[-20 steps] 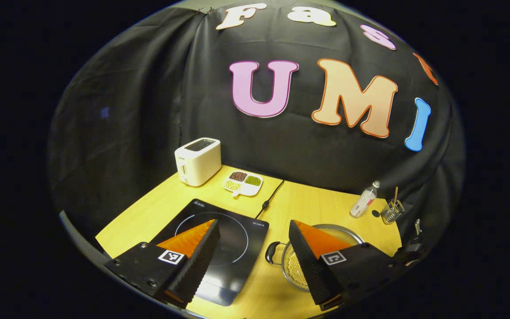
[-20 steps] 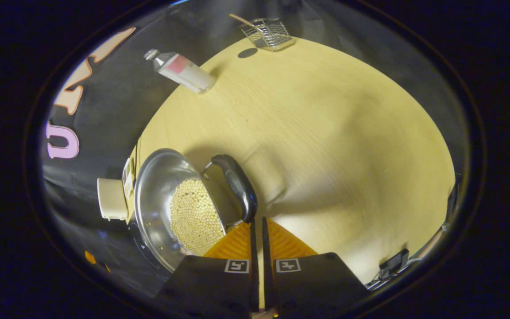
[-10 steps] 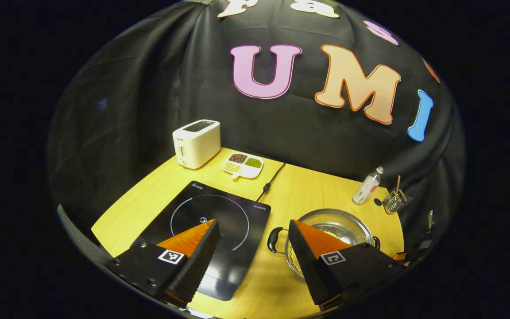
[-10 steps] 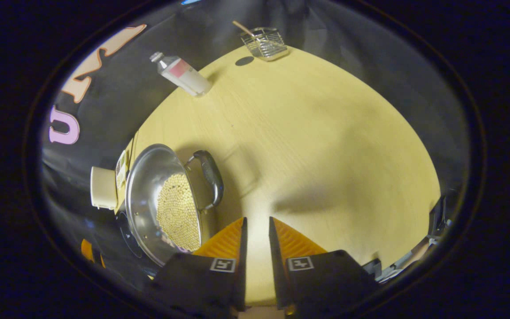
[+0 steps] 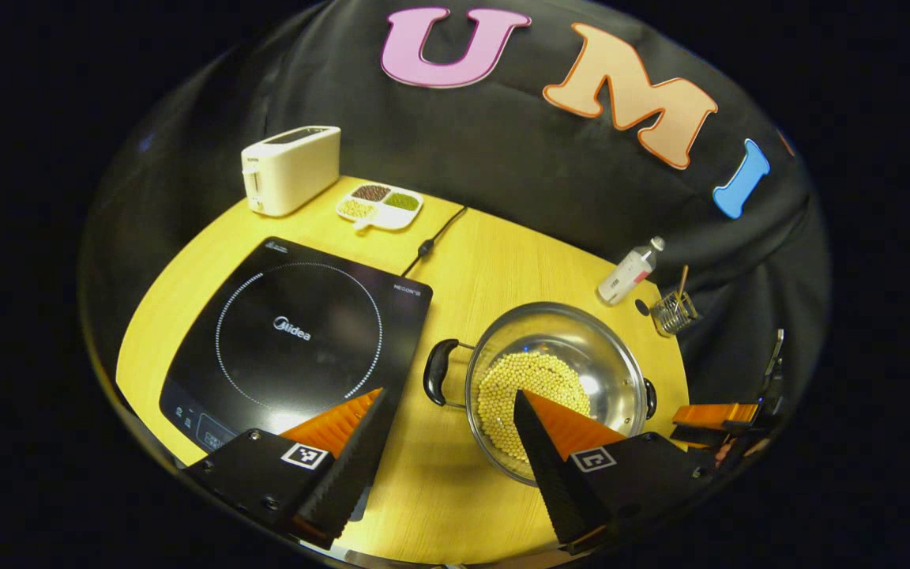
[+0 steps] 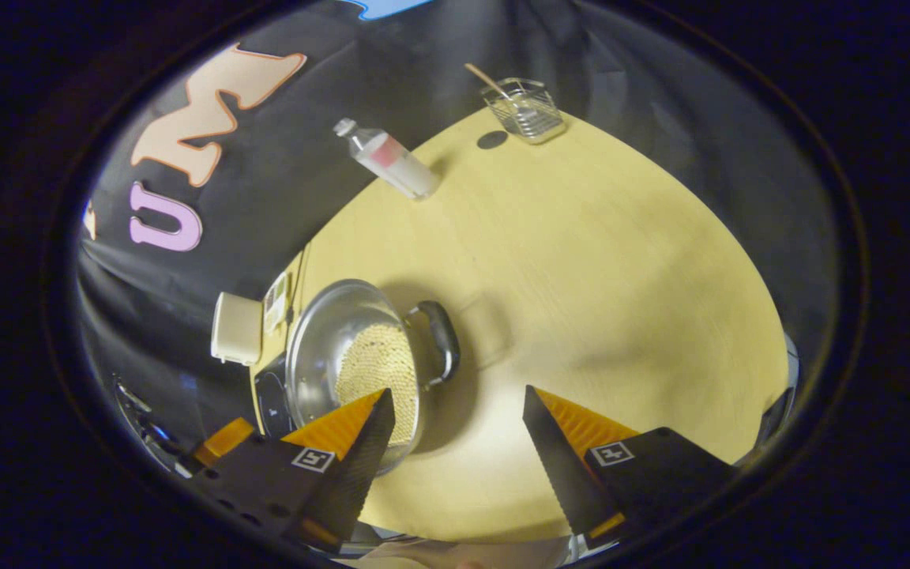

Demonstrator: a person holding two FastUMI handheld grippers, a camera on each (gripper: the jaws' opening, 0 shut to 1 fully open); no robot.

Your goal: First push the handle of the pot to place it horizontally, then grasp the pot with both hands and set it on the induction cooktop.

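1. In the left gripper view, the left gripper (image 5: pixel 449 395) is hanging above the table (image 5: pixel 494 261) with its jaws spread wide and nothing between them.
2. In that view the pot (image 5: pixel 554 387) is sitting right of centre on the bare wood, just beside the induction cooktop (image 5: pixel 297 332) but not on it.
3. The pot is holding a bed of pale round beans (image 5: pixel 526 379), and its near handle (image 5: pixel 435 371) is pointing toward the cooktop's right edge; the far handle (image 5: pixel 650 397) is peeking out on the opposite rim.
4. At the lower right of the left gripper view, the right gripper (image 5: pixel 712 419) is waiting just past the pot's far handle.
5. In the right gripper view, the right gripper (image 6: pixel 459 403) is also standing released, fingers far apart, gripping nothing.
6. There the pot (image 6: pixel 321 348) is lying left of centre, its handle (image 6: pixel 443 344) jutting toward the frame's middle, clear of both fingers.
7. A toaster (image 5: pixel 289 168) and a divided dish (image 5: pixel 380 205) are standing at the upper left of the left gripper view, and a bottle (image 5: pixel 629 270) and wire basket (image 5: pixel 672 312) are resting at the right near the wall.
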